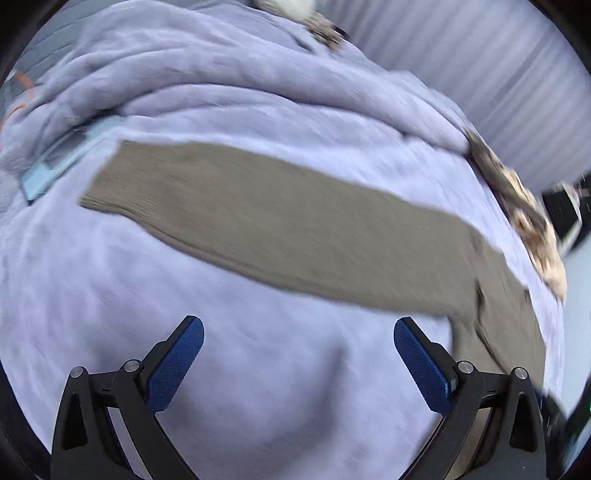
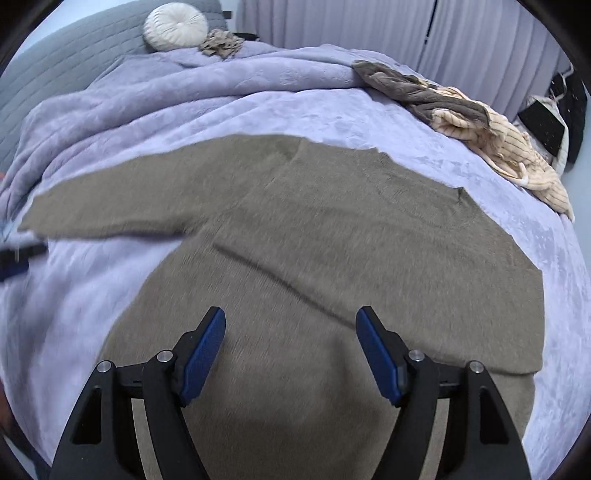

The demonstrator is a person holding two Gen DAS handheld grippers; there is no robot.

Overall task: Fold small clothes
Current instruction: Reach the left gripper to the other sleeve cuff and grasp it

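Observation:
A taupe knit sweater (image 2: 332, 251) lies flat on a lilac blanket (image 2: 184, 122). Its left sleeve (image 1: 258, 218) stretches out to the left with the ribbed cuff (image 1: 107, 177) at the far end. Its other sleeve is folded over the body. My left gripper (image 1: 298, 328) is open and empty, above bare blanket just in front of the sleeve. My right gripper (image 2: 290, 317) is open and empty, above the lower part of the sweater's body. The left gripper's blue pad shows at the left edge of the right wrist view (image 2: 14, 264).
A heap of grey and striped cream clothes (image 2: 480, 122) lies at the bed's right edge, also in the left wrist view (image 1: 517, 199). A round white cushion (image 2: 175, 26) and a small brown garment (image 2: 221, 44) sit at the headboard. A pale blue item (image 1: 55, 162) lies left of the cuff.

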